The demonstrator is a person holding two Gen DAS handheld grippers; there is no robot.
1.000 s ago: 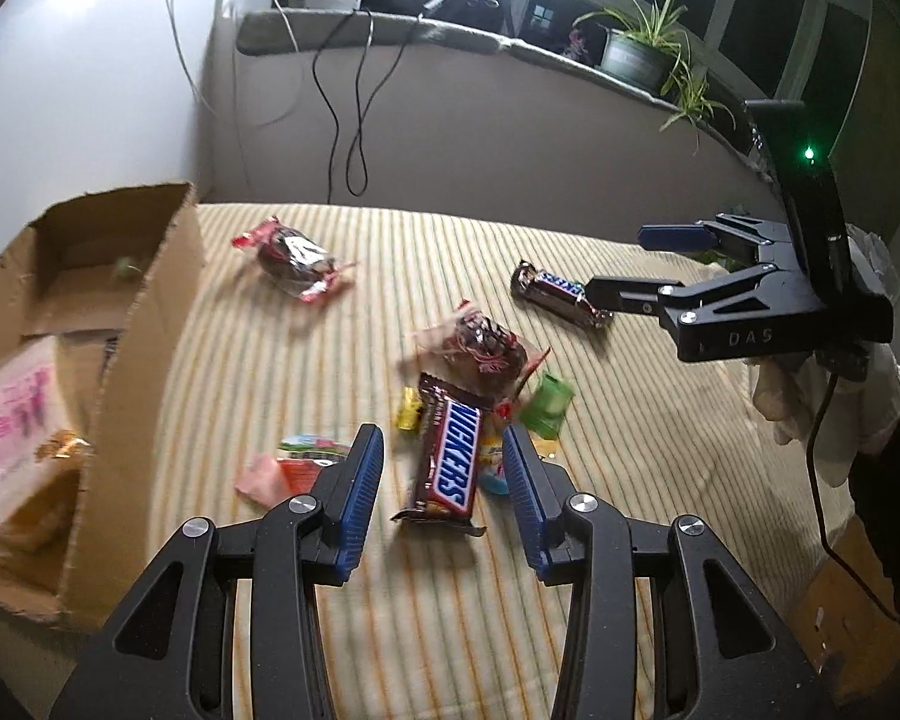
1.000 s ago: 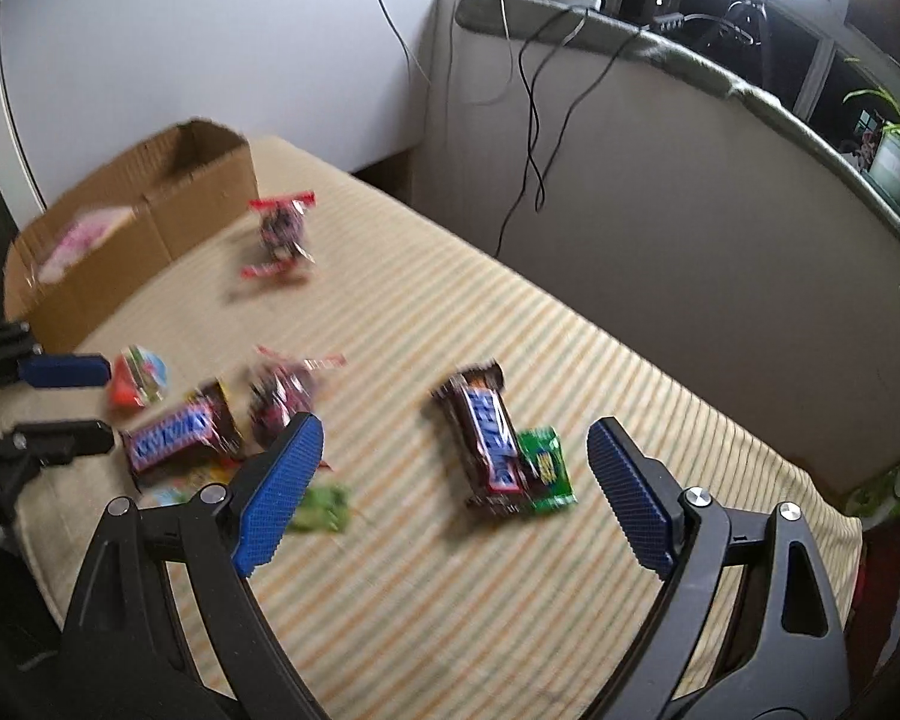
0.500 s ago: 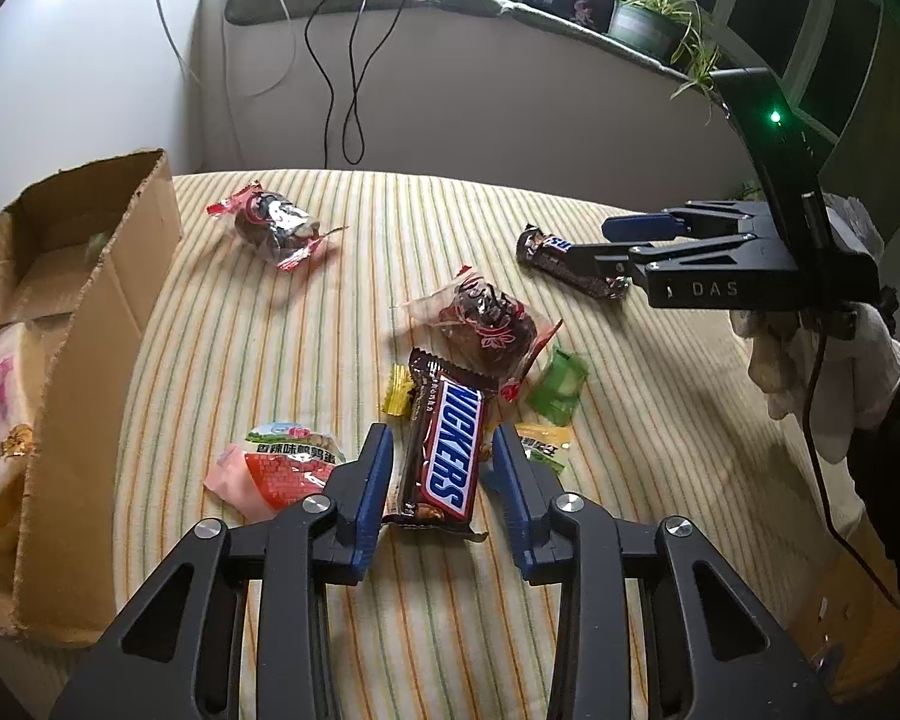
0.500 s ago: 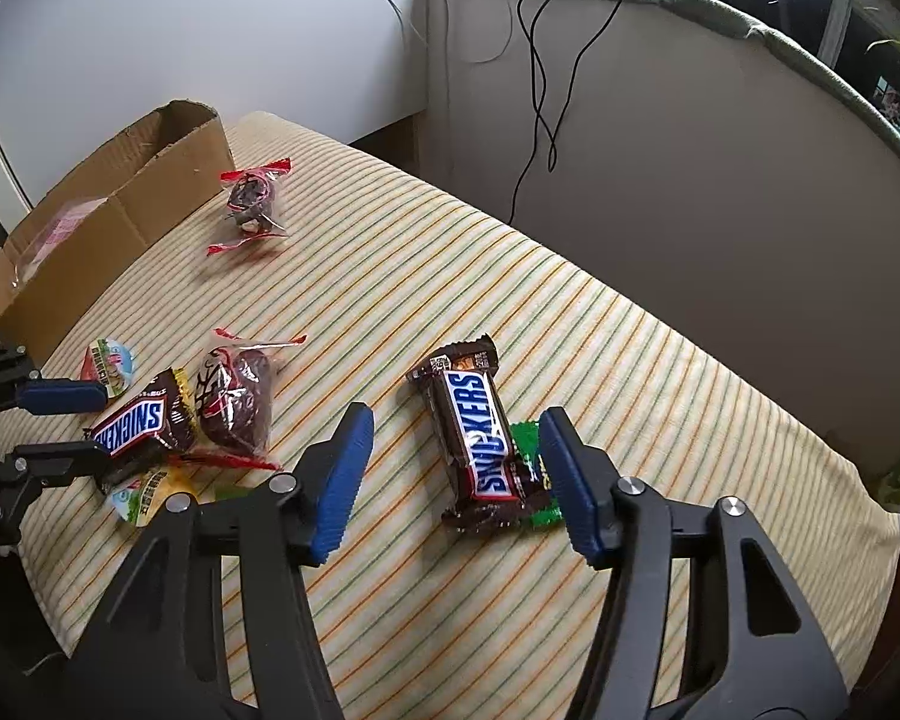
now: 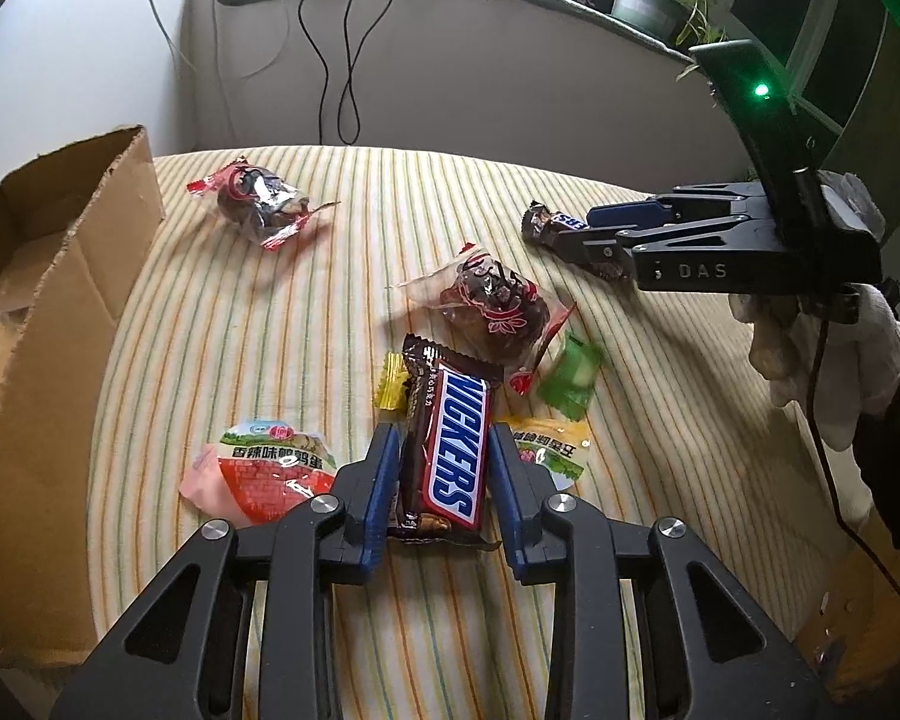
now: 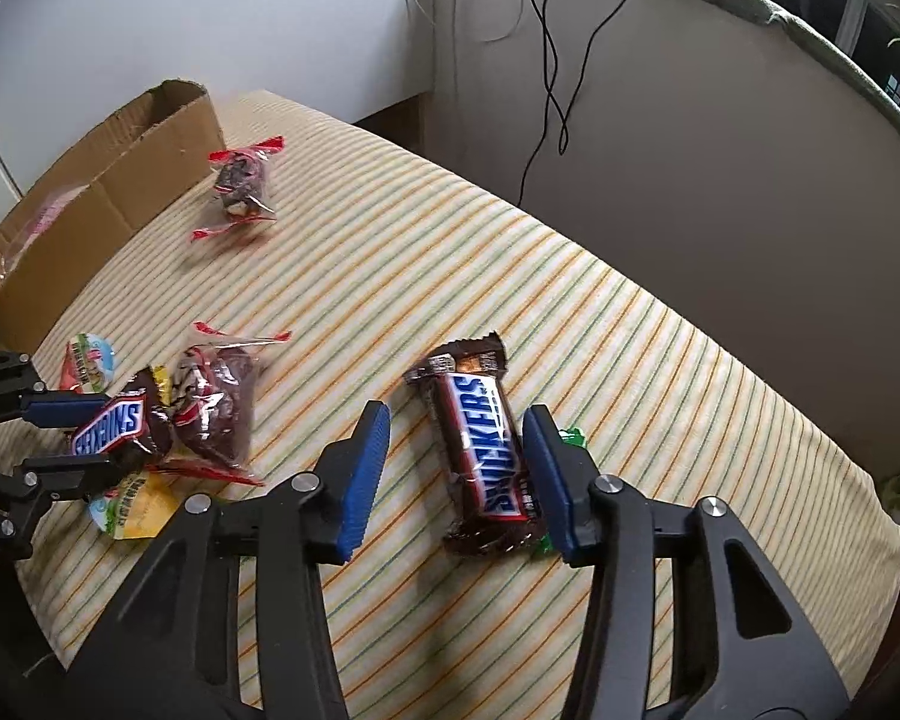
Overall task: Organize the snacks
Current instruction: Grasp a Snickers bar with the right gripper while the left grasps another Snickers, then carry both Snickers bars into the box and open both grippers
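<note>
Cardboard box left of snacks

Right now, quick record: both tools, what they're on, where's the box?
left tool: jaws just closing, flanking Snickers bar; contact unclear
right tool: jaws just closing, open astride second Snickers bar; gap at one pad
cardboard box: beside striped cloth
other snacks: loose on cloth

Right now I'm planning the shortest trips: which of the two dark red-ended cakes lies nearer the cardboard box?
The cake lying alone beside the cardboard box flap; the other cake sits mid-cloth, against the Snickers bar.
</note>
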